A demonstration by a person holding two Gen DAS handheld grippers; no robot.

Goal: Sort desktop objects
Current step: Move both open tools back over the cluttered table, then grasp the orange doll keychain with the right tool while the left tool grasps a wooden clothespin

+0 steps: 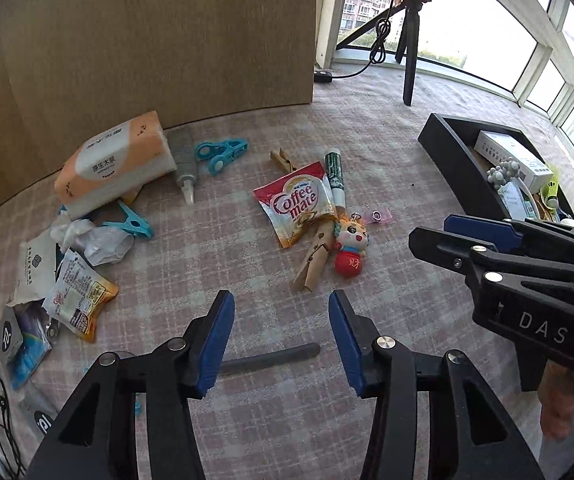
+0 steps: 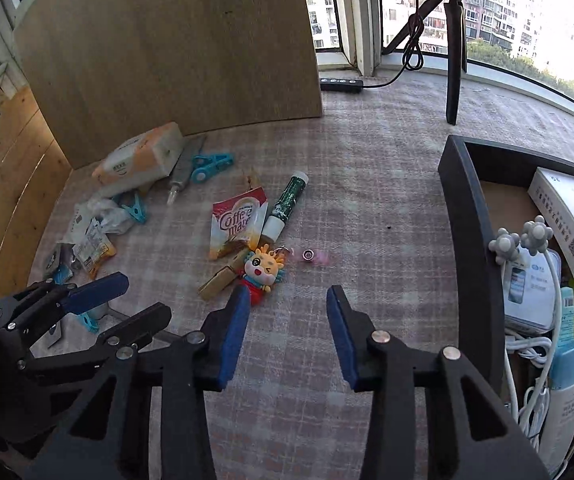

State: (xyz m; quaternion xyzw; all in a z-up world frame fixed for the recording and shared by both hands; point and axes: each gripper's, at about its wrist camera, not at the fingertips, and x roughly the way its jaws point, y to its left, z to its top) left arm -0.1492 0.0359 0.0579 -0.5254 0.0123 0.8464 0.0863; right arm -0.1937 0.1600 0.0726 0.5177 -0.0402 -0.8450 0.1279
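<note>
Where tissue pack sits, blue clip half hidden

The wooden clothespin is partly covered by the coffee creamer packet. A grey rod is half hidden behind the left gripper's finger, and the black tray is cut off by the picture's right edge.

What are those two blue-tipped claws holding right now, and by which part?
Nothing. The left gripper and the right gripper both hang open over the checked tablecloth, with only cloth showing between their blue pads.
</note>
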